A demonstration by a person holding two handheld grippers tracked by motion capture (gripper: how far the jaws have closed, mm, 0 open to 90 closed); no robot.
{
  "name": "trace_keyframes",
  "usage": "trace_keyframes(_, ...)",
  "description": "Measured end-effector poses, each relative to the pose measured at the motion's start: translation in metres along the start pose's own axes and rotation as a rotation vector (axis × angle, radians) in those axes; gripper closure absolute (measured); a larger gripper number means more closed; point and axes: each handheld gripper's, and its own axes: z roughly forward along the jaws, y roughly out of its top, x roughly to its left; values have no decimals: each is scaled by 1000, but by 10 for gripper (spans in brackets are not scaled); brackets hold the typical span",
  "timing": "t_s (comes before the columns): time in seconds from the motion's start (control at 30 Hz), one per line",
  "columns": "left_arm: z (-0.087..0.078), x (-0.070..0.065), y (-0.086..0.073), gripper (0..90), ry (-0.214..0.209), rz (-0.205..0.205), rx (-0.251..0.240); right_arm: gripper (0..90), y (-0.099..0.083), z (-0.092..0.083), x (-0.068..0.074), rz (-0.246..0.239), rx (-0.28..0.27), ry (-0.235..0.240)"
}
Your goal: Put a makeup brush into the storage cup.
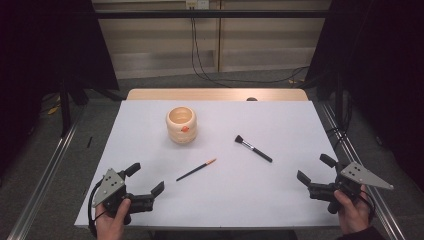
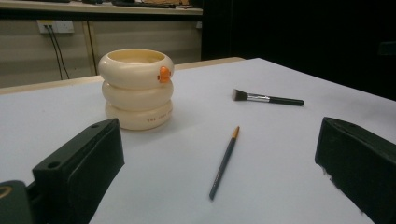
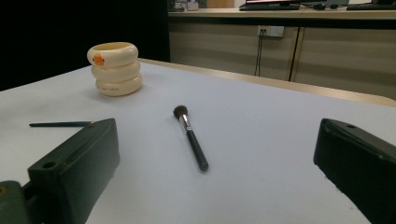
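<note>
A cream ringed holder [image 1: 181, 124] with an orange spot stands upright on the white table, left of centre; it also appears as the holder [image 2: 136, 88] and the holder [image 3: 115, 68]. A thin dark paintbrush [image 1: 196, 169] with an orange tip lies in front of it, seen as the paintbrush [image 2: 224, 163] too. A black-handled makeup brush [image 1: 253, 148] lies to the right, also the makeup brush [image 3: 190, 137]. My left gripper [image 1: 148, 178] rests open near the front left edge. My right gripper [image 1: 316, 169] stands open at the front right. Both hold nothing.
The white table top [image 1: 280, 190] ends in a wooden strip [image 1: 215, 94] at the far side. Metal rails [image 1: 45, 170] run along the floor at both sides. Cables [image 1: 200, 55] hang by the back wall.
</note>
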Motion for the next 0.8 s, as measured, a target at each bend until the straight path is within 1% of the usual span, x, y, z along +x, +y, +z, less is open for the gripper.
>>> trace_keyframes(0.03, 2, -1, 1, 11, -14, 7, 1, 0, 0, 0, 0, -1, 0, -1)
trace_keyframes(0.07, 2, -1, 1, 11, -14, 7, 1, 0, 0, 0, 0, 3, 2, 0)
trace_keyframes(0.1, 3, -2, 2, 12, -24, 15, 3, 0, 0, 0, 0, 2, -1, -1)
trace_keyframes(0.13, 4, -3, 3, 13, -22, 38, 16, 0, 0, 0, 1, 4, 1, 0)
trace_keyframes(0.2, 7, -5, 3, 15, -29, 42, 24, 0, 0, 0, 0, 3, 1, 1)
trace_keyframes(0.27, 8, -5, 4, 13, -23, 40, 28, 0, 0, 0, 0, 3, 3, 1)
trace_keyframes(0.3, 10, -5, 4, 8, -11, 47, 21, 0, 0, -1, 1, 0, 1, -1)
trace_keyframes(0.33, 11, -4, 5, 8, -1, 44, 15, 0, 0, -1, 0, 0, 2, 9)
trace_keyframes(0.4, 15, -2, 9, 9, -6, 38, -2, 0, 1, -1, 1, 0, 1, 5)
trace_keyframes(0.43, 16, -1, 10, 9, -5, 42, 0, 0, 0, -1, 1, -5, -1, 10)
trace_keyframes(0.47, 16, 0, 11, 11, -9, 37, -4, 0, 0, -1, 1, -5, 2, 17)
trace_keyframes(0.53, 17, 0, 12, 12, -9, 33, -10, 0, 0, -1, 2, -6, -1, 13)
trace_keyframes(0.57, 19, 1, 12, 13, -24, 24, -14, 0, 0, -1, 2, -4, 0, 15)
trace_keyframes(0.6, 20, 1, 13, 13, -27, 17, -14, 0, 0, -1, 1, -5, 2, 18)
trace_keyframes(0.8, 26, -2, 21, 15, -38, 38, -15, 0, 0, -2, 2, 0, 0, 22)
